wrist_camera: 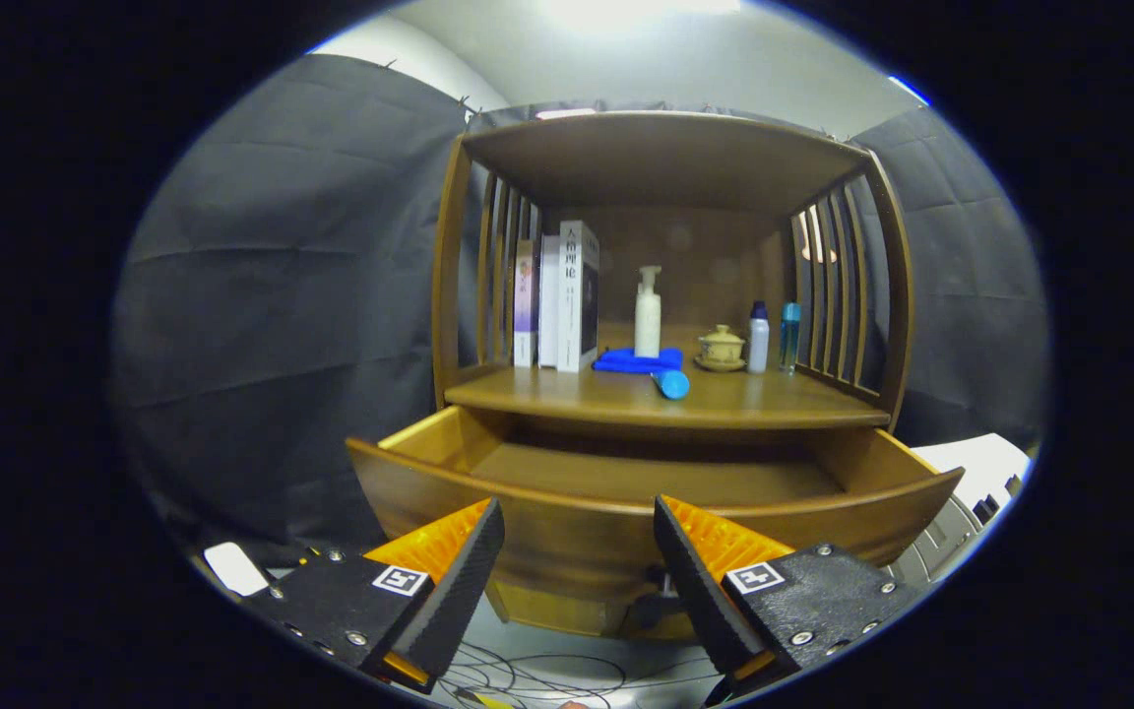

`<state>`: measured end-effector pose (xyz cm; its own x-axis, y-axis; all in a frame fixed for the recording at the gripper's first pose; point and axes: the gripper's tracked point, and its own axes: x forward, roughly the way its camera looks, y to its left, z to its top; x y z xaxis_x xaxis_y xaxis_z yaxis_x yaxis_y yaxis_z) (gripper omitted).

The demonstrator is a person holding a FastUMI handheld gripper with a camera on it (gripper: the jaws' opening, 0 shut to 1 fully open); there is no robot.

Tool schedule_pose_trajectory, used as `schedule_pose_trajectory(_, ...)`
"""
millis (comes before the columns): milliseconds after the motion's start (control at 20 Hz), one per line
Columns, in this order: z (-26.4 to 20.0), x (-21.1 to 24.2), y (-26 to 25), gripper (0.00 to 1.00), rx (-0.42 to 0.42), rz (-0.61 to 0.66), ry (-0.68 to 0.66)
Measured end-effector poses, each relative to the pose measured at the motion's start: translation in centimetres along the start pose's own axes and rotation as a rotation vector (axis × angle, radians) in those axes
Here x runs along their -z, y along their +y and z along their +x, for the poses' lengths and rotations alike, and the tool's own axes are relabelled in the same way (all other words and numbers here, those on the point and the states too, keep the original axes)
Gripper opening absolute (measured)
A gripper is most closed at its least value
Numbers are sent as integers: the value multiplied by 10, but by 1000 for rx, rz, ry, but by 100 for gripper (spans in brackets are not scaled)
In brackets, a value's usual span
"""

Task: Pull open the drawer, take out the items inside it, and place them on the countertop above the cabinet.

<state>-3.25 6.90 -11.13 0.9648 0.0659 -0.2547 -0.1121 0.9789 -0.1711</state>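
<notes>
A: How is the gripper [578,551] held?

B: It is seen at the 6 o'clock side of the cabinet [665,286], pointed at the drawer front. The jaws are spread wide, released, and nothing is gripped between them. The two fingers [459,581] are kept just short of the drawer [626,532], one toward 7 o'clock and one toward 5 o'clock of the front's middle.

A: And the drawer itself?

B: It is found pulled out from under the countertop [646,399]. Its bare wooden floor is seen, and no item can be made out on the part that shows; the near strip is hidden behind the front panel. A dark knob [661,581] is glimpsed low on the front, between the fingers.

A: What is laid on the countertop?

B: A blue cloth [626,360] is spread at the middle, and a white pump bottle [648,313] is stood upright on or just behind it; which cannot be told. A blue tube [670,383] is laid at the cloth's 5 o'clock, near the front edge. Three books [557,295] are stood upright at 9 o'clock, against the slatted side. At 3 o'clock of the cloth a small lidded cup on a saucer [721,347] is set, then a white bottle [758,338] and a blue bottle [788,336], side by side near the other slatted side.

A: Anything below?

B: Loose cables [528,675] are seen on the floor beneath the fingers.
</notes>
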Motion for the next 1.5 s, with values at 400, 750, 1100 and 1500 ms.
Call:
schedule_pose_trajectory(400,1,32,-38,94,121,25,9)
schedule_pose_trajectory(750,16,40,-43,95,155,56,9)
schedule_pose_trajectory(1100,26,41,-45,94,190,95,44)
schedule_pose_trajectory(1500,35,37,-51,94,199,116,25)
